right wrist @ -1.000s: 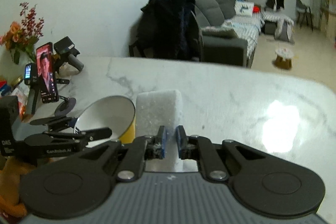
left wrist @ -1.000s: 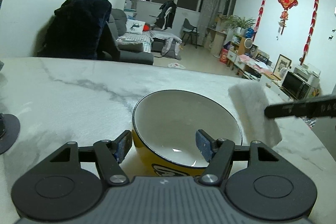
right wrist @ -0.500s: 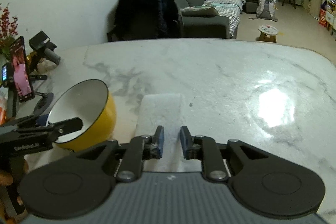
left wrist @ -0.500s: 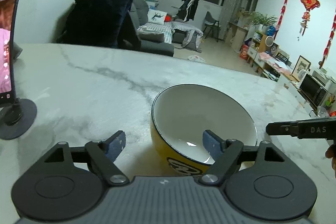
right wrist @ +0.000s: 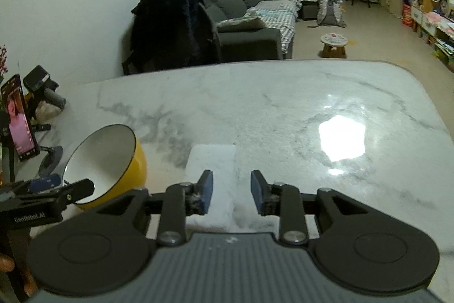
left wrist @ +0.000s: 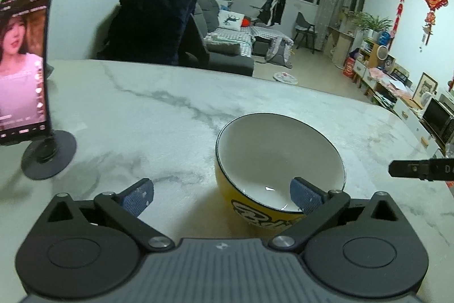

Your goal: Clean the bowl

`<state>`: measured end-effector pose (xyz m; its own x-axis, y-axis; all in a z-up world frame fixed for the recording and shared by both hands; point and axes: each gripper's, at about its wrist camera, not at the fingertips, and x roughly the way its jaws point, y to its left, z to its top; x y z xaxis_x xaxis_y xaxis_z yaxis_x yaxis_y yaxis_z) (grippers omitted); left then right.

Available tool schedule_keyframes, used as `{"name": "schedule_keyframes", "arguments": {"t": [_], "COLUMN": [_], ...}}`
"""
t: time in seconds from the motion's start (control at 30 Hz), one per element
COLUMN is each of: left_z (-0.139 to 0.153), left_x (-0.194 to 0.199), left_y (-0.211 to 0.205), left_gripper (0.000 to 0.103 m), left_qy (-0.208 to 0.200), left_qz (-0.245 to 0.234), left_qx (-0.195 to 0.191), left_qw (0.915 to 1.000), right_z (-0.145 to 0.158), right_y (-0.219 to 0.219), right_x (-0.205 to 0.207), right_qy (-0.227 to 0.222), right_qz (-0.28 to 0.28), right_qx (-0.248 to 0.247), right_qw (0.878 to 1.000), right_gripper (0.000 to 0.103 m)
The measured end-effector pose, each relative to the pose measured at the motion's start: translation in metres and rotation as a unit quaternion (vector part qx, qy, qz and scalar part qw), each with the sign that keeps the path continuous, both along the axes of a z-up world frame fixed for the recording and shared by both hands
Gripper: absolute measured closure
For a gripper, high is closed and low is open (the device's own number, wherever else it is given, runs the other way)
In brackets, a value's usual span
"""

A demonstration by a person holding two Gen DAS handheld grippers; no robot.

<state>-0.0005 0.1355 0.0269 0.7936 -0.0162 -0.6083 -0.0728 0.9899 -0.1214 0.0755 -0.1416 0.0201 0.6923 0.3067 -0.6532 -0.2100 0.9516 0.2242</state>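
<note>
A bowl (left wrist: 281, 161), yellow outside and white inside, stands on the marble table (left wrist: 142, 104). My left gripper (left wrist: 221, 196) is opening wide. The bowl's near wall is between its pads, but neither pad presses on it; the right pad hangs over the rim. In the right wrist view the bowl (right wrist: 107, 161) is at the left, with my left gripper (right wrist: 65, 185) at it. A white sponge (right wrist: 212, 161) lies flat on the table. My right gripper (right wrist: 232, 191) is opening just above the sponge's near end, pads clear of it. One right finger (left wrist: 420, 169) shows beside the bowl.
A phone (left wrist: 22, 67) with a lit screen stands on a round-footed stand (left wrist: 48, 152) at the table's left. A black device (right wrist: 39, 84) sits behind it. A chair draped with a dark coat (left wrist: 153, 24) stands at the far edge. Lamp glare (right wrist: 340, 138) lies right of the sponge.
Both grippers have opened. The right one let go of the sponge, which went from upright in its pads to flat on the table. The left view swung so the phone came into sight.
</note>
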Motion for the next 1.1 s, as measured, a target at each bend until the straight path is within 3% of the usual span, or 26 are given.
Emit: {"name": "schedule_keyframes", "arguments": {"t": [0.13, 0.3, 0.5, 0.67, 0.83, 0.97, 1.1], "left_z": [0.008, 0.016, 0.007, -0.007, -0.022, -0.036, -0.04], "left_x": [-0.014, -0.029, -0.041, -0.039, -0.037, -0.033, -0.03], "left_y": [-0.007, -0.022, -0.056, -0.07, -0.076, -0.079, -0.076], "left_gripper": [0.001, 0.001, 0.001, 0.001, 0.001, 0.0, 0.001], "left_qy": [-0.008, -0.008, 0.005, 0.031, 0.06, 0.085, 0.08], "left_qz": [0.011, 0.005, -0.027, -0.037, -0.05, -0.059, -0.056], "left_qx": [0.007, 0.028, 0.09, 0.107, 0.084, 0.076, 0.066], "left_qw": [0.9999, 0.9996, 0.9955, 0.9931, 0.9934, 0.9917, 0.993], "right_z": [0.007, 0.008, 0.005, 0.0, -0.009, -0.017, -0.024], "right_y": [0.001, 0.015, 0.027, 0.029, 0.03, 0.028, 0.023], "right_x": [-0.022, -0.045, -0.074, -0.087, -0.092, -0.093, -0.09], "right_qy": [-0.013, -0.012, -0.026, -0.031, -0.014, 0.024, 0.044], "right_qz": [0.0, -0.007, 0.014, 0.015, 0.004, 0.002, -0.01], "right_qx": [0.015, -0.028, -0.035, -0.032, -0.029, -0.034, -0.039], "right_qw": [1.0, 1.0, 0.999, 0.999, 0.999, 0.999, 0.998], "right_gripper": [0.071, 0.07, 0.07, 0.07, 0.07, 0.07, 0.07]}}
